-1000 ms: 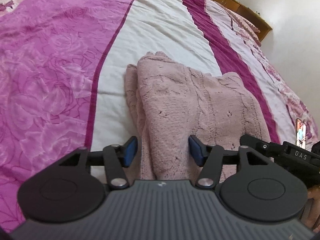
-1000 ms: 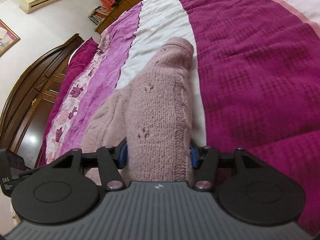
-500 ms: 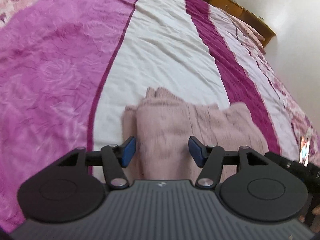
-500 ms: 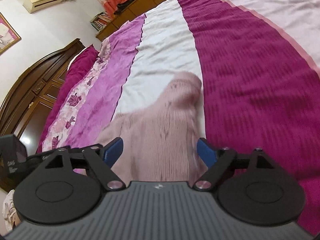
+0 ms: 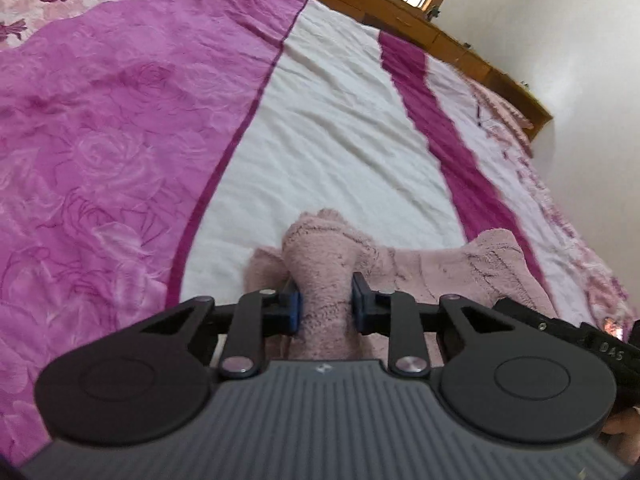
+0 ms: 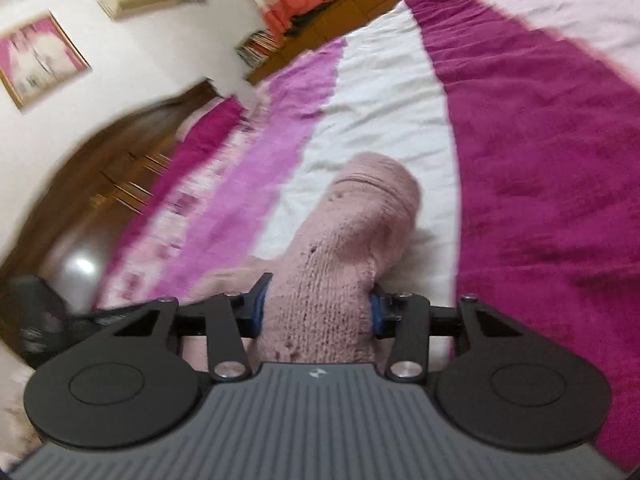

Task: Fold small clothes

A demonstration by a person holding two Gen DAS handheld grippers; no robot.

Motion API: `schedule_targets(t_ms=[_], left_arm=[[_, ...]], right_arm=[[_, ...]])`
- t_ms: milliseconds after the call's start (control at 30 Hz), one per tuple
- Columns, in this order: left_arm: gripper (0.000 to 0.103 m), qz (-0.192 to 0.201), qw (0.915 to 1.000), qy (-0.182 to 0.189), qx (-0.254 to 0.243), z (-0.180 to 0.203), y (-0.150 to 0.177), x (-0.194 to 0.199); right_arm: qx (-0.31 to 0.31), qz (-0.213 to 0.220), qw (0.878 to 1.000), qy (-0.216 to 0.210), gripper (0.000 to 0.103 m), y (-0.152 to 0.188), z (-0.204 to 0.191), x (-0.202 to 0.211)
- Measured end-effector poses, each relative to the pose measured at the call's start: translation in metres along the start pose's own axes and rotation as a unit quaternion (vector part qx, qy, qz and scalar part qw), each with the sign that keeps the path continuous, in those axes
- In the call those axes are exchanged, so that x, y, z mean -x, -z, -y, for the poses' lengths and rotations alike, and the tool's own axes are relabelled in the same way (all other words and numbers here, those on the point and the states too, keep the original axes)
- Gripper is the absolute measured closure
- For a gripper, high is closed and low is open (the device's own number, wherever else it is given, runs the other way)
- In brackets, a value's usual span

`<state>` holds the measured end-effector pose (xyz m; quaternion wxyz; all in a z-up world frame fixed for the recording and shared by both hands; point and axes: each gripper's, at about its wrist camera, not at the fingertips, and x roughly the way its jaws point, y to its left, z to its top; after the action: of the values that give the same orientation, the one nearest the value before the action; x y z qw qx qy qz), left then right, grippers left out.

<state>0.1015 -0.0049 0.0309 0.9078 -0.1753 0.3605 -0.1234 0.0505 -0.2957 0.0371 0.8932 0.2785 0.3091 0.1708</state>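
The main risk, as I judge it, is that the thick knit slips out of one grip while the fold is carried over; each gripper pinches only a bunched edge, so a pull that is too quick or not equal on both sides could free one corner and let the layers slide apart; the loose open stitches could also catch on a finger pad and drag the fabric crooked. The left gripper (image 5: 325,306) has its jaws closed on a gathered ridge of the pink knitted garment (image 5: 460,268); the right gripper (image 6: 316,310) is likewise clamped on a thick roll of it, the blue pads pressing into both sides. The garment lies on the white stripe of the bedspread (image 5: 340,140), between the magenta bands, near the grippers; it looks soft, fuzzy and bulky, pale dusty pink, with small holes in the pattern, and it is already doubled in some layers.
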Motion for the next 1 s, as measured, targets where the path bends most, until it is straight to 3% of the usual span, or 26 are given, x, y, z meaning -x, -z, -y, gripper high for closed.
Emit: schedule_targets(t_ms=[67,167,333,633,800,1000], left_arm=[[0.075,-0.004,1.0,-0.006,0.004,-0.002,0.002,-0.008],[0.074,-0.008,0.9999,-0.008,0.009,-0.004,-0.001,-0.011],[0.071,-0.022,0.9997,-0.012,-0.005,-0.001,-0.007,-0.002],[0.066,-0.032,0.9983,-0.03,-0.038,0.009,-0.002,0.046],[0.064,-0.047,0.9967,-0.05,-0.043,0.014,0.011,0.068],[0.064,-0.05,0.9975,-0.038,-0.033,0.016,0.03,0.095]], right_arm=[[-0.013,-0.011,0.999,0.041,0.051,0.003,0.007,-0.011],[-0.048,-0.01,0.998,0.038,0.05,0.004,0.014,-0.014],[-0.04,-0.013,0.997,0.06,0.035,0.0,0.002,-0.008],[-0.02,0.019,0.997,0.076,0.033,0.012,-0.025,0.045],[-0.006,0.016,0.997,0.079,0.033,0.021,-0.037,0.072],[0.013,0.015,0.997,0.076,0.033,0.038,-0.057,0.1]])
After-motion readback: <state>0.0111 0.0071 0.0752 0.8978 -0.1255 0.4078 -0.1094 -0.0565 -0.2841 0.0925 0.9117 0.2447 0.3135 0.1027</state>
